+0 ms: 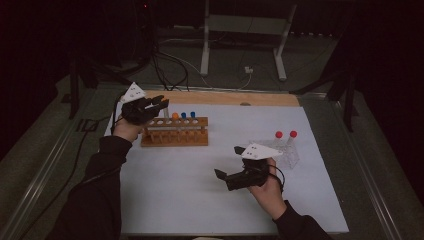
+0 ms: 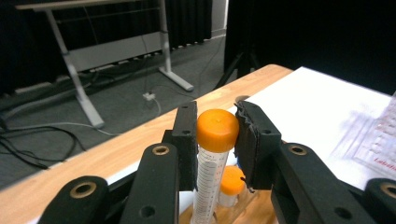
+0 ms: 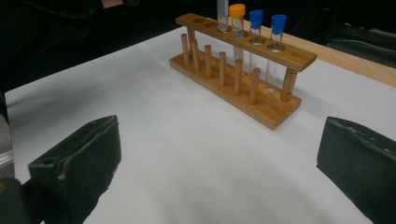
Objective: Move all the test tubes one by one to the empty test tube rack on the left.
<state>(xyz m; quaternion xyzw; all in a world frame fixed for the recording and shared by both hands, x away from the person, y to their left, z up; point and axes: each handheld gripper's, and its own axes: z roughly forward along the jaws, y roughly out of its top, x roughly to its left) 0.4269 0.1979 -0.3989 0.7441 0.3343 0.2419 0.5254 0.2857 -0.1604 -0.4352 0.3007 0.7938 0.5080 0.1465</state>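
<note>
The left gripper (image 2: 217, 140) is clenched on the orange cap of a graduated tube (image 2: 211, 172), its pads pressing the cap from both sides so that the tube hangs upright. The tube stands at the left end of the wooden rack (image 1: 174, 132), just beside a second orange-capped tube (image 3: 236, 19) and two blue-capped tubes (image 3: 266, 22) (whether its foot sits in a hole or hangs just above one cannot be told). Gripping by the cap keeps the clear, slippery wall free and the tube vertical for the hole. The right gripper (image 1: 230, 164) rests idle over the white sheet (image 1: 190, 195), jaws released and holding nothing, near the clear rack (image 1: 285, 150) bearing two red-capped tubes (image 1: 286, 134).
</note>
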